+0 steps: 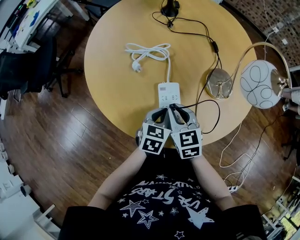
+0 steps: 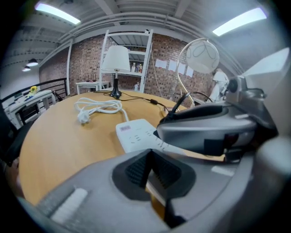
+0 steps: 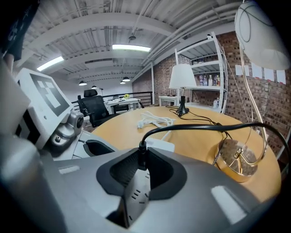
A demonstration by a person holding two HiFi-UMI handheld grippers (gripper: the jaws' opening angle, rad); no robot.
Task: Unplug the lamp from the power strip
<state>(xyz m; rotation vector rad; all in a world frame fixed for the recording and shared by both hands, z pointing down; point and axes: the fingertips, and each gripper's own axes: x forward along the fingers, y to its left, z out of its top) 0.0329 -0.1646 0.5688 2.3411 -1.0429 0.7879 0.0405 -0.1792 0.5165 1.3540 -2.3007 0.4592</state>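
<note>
Right gripper (image 3: 141,159) clamped on plug (image 3: 142,149). Plug upright in strip (image 1: 168,93), near end, by table (image 1: 117,70) edge. Left gripper (image 2: 150,159) jaws together, empty, just beside. Pull likely straight up. Cord (image 3: 189,126) trails right toward lamp (image 1: 258,84).

Bright, even light from ceiling tubes (image 2: 54,12); soft shadows and mild sheen on desk (image 1: 117,70). Heavy fisheye bending, dark vignetted corners in gripper views; close fingers (image 2: 136,169) soft.
</note>
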